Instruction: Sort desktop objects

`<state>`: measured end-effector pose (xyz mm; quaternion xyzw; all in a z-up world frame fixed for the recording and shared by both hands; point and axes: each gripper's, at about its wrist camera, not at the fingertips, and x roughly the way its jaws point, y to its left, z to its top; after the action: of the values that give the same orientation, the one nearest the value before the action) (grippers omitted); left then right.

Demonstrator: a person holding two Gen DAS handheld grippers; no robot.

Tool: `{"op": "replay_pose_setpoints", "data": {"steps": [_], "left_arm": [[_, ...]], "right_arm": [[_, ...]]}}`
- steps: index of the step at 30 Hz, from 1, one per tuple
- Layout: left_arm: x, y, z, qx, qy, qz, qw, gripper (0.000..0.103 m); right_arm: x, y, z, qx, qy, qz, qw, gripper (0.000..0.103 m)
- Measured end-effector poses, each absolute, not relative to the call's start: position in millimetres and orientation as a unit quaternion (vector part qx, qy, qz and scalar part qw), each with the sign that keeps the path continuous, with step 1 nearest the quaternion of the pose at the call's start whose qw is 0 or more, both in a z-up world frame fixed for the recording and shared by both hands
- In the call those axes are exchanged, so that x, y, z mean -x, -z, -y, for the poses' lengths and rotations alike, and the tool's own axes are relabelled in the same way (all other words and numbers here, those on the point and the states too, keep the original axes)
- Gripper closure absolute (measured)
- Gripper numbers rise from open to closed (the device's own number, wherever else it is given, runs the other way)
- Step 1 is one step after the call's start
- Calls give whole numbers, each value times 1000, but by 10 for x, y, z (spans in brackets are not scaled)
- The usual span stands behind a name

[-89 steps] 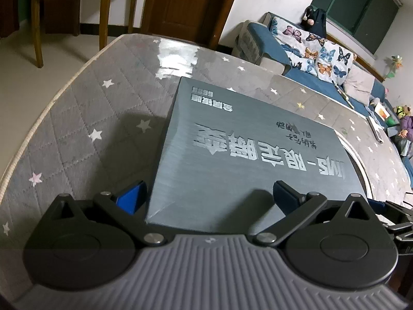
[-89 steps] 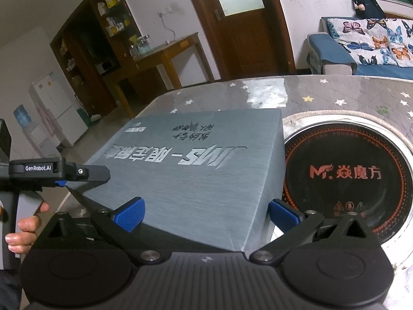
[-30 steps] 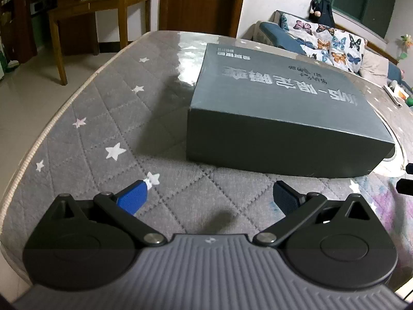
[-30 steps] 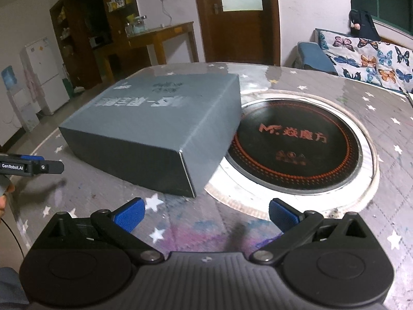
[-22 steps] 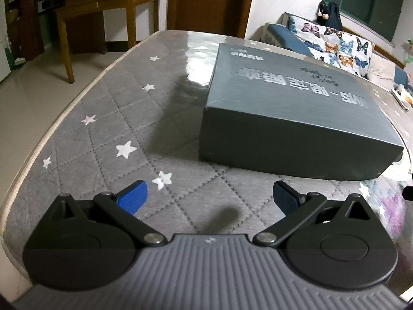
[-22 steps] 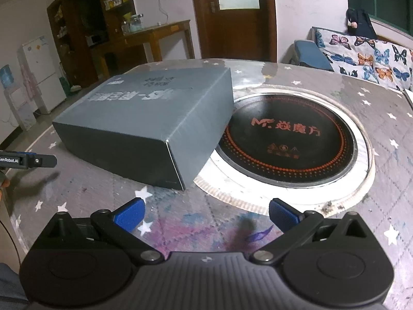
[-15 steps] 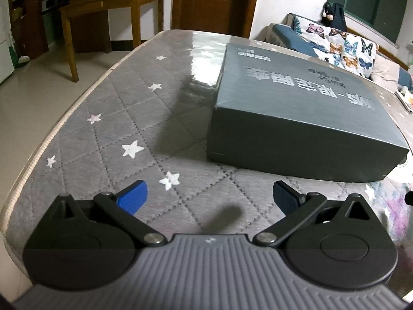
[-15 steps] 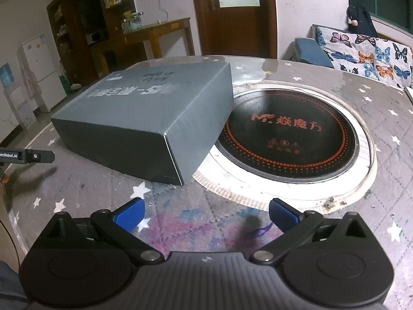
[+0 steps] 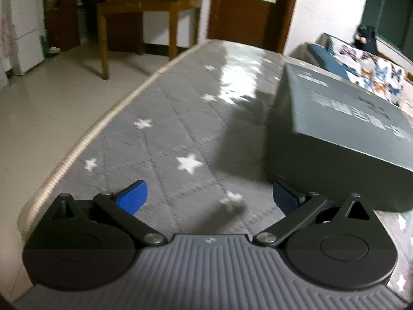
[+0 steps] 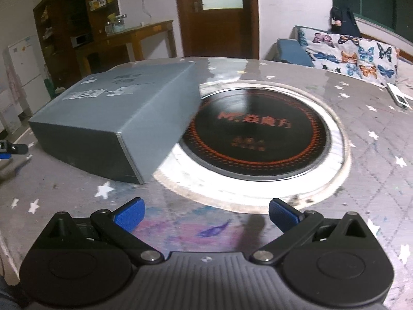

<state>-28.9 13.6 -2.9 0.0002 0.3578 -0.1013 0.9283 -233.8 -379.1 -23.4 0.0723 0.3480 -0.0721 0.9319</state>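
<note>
Both jaws spread wide, nothing held: left hand-held gripper [image 9: 207,193], right hand-held gripper [image 10: 206,210]. Grey box [image 10: 121,118] is seen left-centre of the right view, w/ one corner overlapping the round cooktop [image 10: 258,134]. Next grasp, if the box is to be shifted, is best taken at opposite side walls, kept level. Worktop [image 9: 165,129]: quilted grey cover w/ stars, glossy. Room: wooden door [image 10: 219,15] upper centre, butterfly-print sofa [image 10: 348,54] upper right.

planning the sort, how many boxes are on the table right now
1. A single grey box lies flat on the star-patterned table, its near corner overlapping the rim of the round cooktop. It also shows at the right of the left wrist view. Anything behind the box would be hidden.
</note>
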Motion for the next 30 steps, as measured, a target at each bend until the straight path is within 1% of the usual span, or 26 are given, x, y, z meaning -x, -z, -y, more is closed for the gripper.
{"op": "replay_pose_setpoints", "data": {"steps": [7,21,30], "left_arm": [[140,89,-257,2,68,-350,934,0],[-129,189,-325,-3,37,-343,939,0],[-207,209,-280,-7,37,-335,941,0]], "right_arm": [[2409,270,3964,-42,91,-342,934,0],[2481,297,4581,-63,166,-319,931,0],[2473,389,4897,-66,176,-321,928,0]]}}
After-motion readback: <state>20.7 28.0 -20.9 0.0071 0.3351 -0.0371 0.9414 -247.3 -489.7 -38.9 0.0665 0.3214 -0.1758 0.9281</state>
